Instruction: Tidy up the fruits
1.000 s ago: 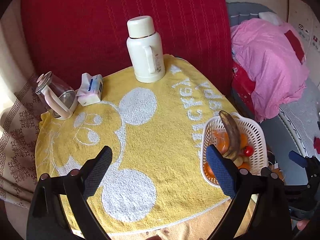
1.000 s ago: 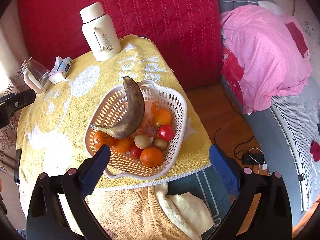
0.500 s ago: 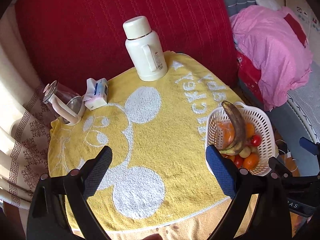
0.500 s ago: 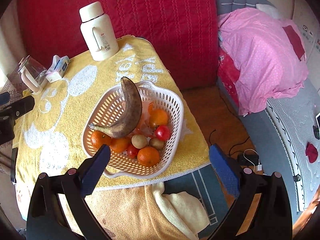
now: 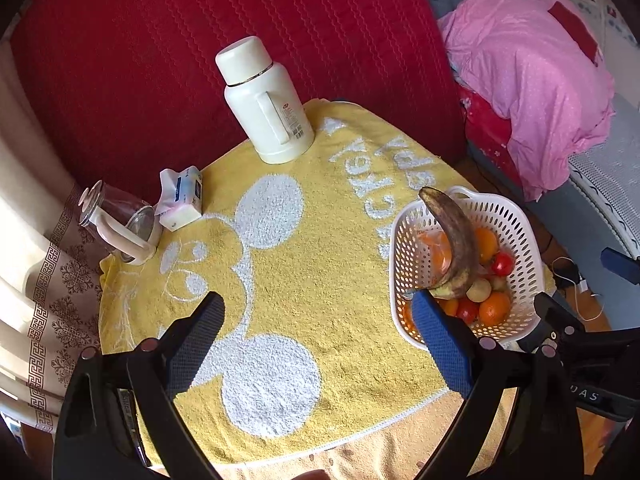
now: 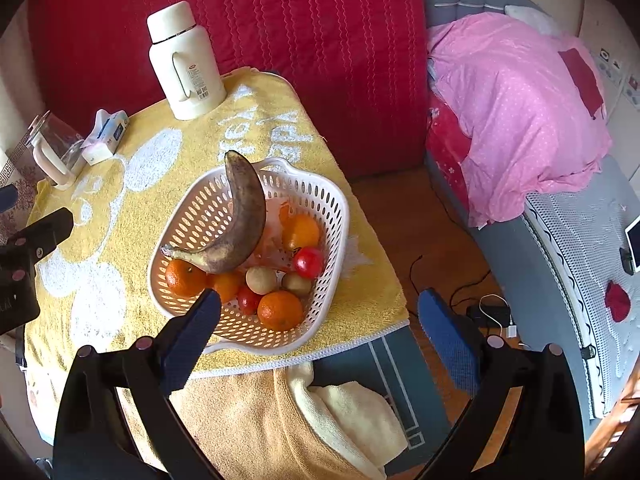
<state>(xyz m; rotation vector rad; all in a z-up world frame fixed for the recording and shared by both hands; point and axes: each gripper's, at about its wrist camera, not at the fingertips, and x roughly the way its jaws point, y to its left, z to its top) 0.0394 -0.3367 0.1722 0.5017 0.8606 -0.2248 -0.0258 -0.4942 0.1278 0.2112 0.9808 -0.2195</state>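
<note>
A white perforated basket (image 6: 332, 216) (image 5: 524, 240) stands at the right edge of a round table under a yellow towel (image 5: 304, 264). Inside lie a brown overripe banana (image 6: 244, 216) (image 5: 456, 240), several oranges (image 6: 280, 310), red fruits (image 6: 308, 262) and pale round fruits (image 6: 261, 279). My left gripper (image 5: 318, 322) hovers open above the towel, left of the basket, holding nothing. Open and empty too, my right gripper (image 6: 320, 318) hangs over the basket's near rim and the table edge.
A white thermos (image 5: 266, 104) stands at the table's back, a tissue pack (image 5: 182, 198) and a glass kettle (image 5: 120, 224) at the left. Red upholstery (image 5: 200, 40) rises behind. A bed with pink bedding (image 6: 516, 112) is to the right, folded towels (image 6: 304, 412) below the table edge.
Both grippers have pulled back and risen slightly, so the table and basket look smaller and farther. Nothing on the table has moved; both grippers stay open.
</note>
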